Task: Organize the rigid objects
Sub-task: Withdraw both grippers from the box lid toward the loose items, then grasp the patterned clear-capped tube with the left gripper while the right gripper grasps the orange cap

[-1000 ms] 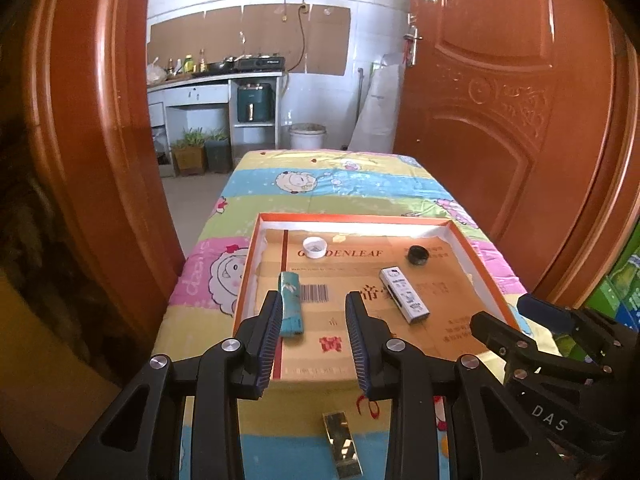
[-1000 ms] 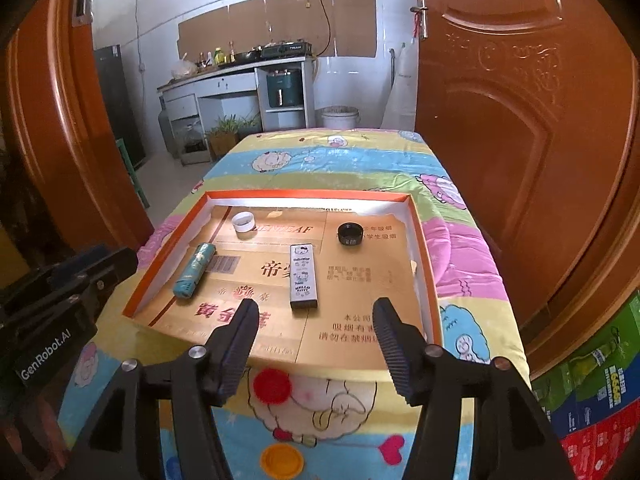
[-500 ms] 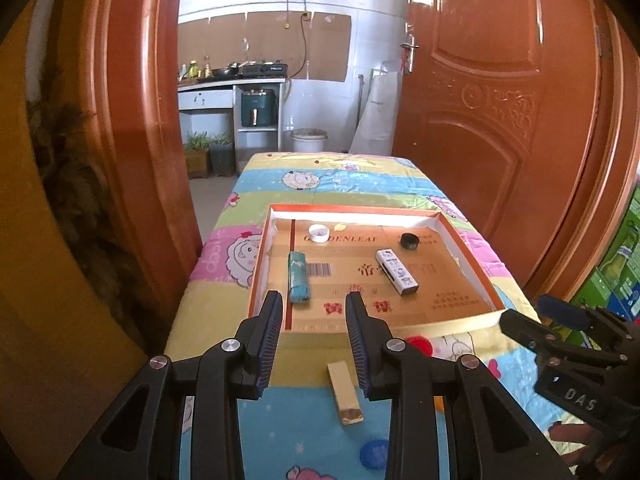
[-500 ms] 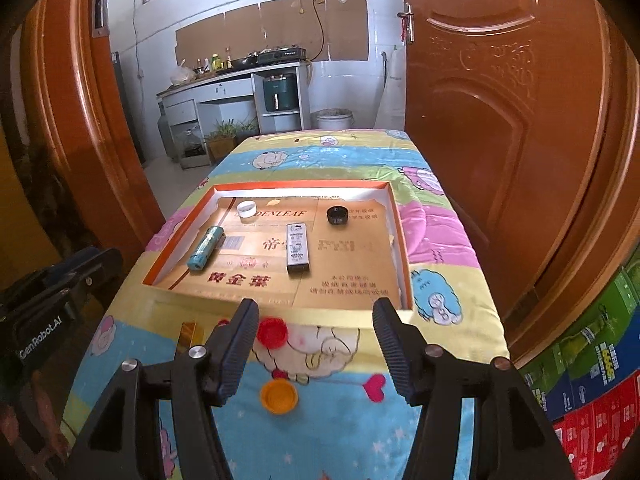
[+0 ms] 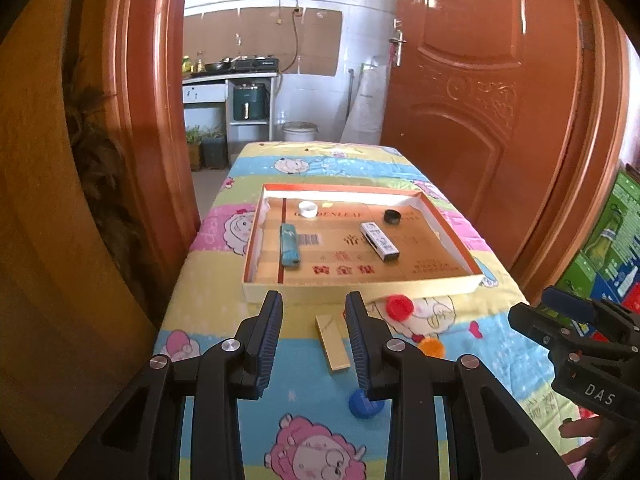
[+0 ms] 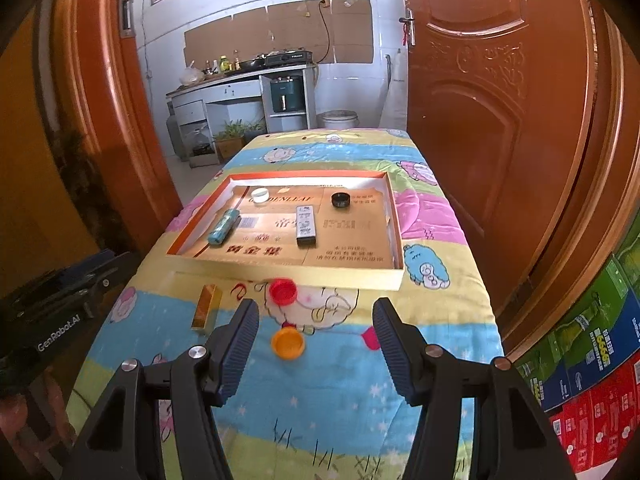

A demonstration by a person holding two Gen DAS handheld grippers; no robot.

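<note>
A shallow cardboard tray (image 5: 360,292) with an orange rim lies on the cartoon-print tablecloth. Inside it are a white cap (image 5: 308,209), a black cap (image 5: 392,216), a teal tube (image 5: 289,246) and a white oblong box (image 5: 379,241). In front of the tray lie a gold box (image 5: 333,342), a red cap (image 5: 399,306), an orange cap (image 6: 288,343) and a blue cap (image 5: 362,402). My left gripper (image 5: 314,336) hovers open above the gold box, holding nothing. My right gripper (image 6: 316,340) stands wide open over the orange cap, also holding nothing.
Brown wooden doors (image 5: 480,120) flank the narrow table on both sides. Stacked colourful cartons (image 6: 592,360) stand on the floor at the right. A person's fingers (image 5: 580,432) show at the lower right. A kitchen counter (image 6: 240,80) lies beyond the table's far end.
Both grippers have drawn back from the tray towards the table's near end. The tray looks smaller, and the gold box and loose caps have come into view. The jaws kept their width.
</note>
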